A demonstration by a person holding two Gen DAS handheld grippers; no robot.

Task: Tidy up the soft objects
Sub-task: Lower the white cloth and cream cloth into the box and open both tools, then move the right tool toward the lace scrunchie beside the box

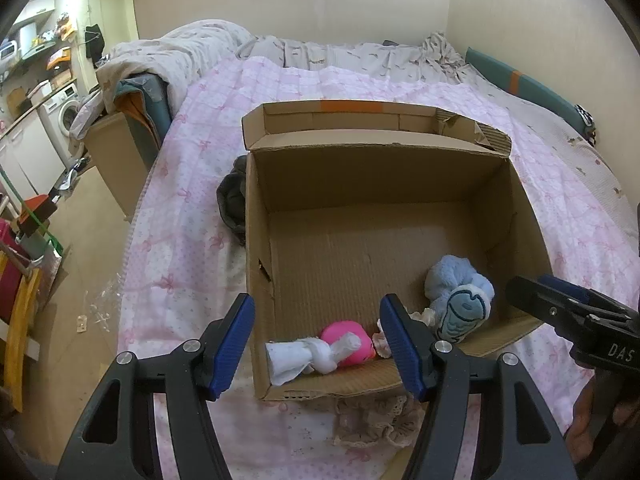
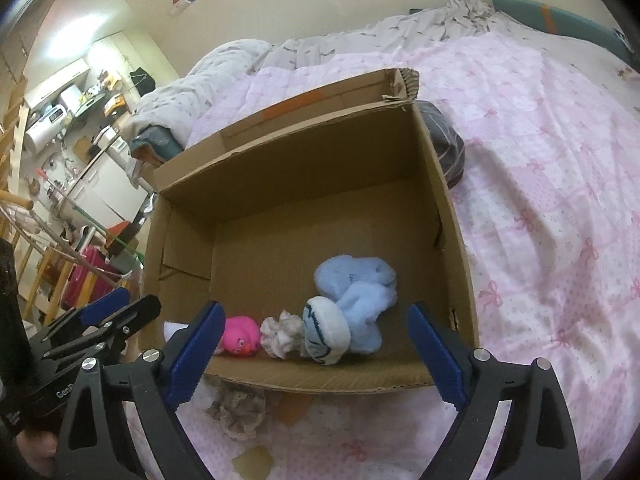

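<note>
Box [image 1: 384, 184]: open, centre frame, flap at far side.
Sock [image 2: 352, 304]: long axis toward upper right.
Left gripper [image 1: 320, 344]: wide, empty.
Right gripper [image 2: 316, 356]: wide, empty.
Left view only: white cloth [image 1: 304, 356].

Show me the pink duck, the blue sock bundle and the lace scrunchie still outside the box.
pink duck [image 2: 240, 336], right wrist view, on its head.
blue sock bundle [image 2: 356, 284], right wrist view, on the fluffy middle.
lace scrunchie [image 1: 376, 426], left wrist view, on its ruffled middle, on the bedspread.
</note>
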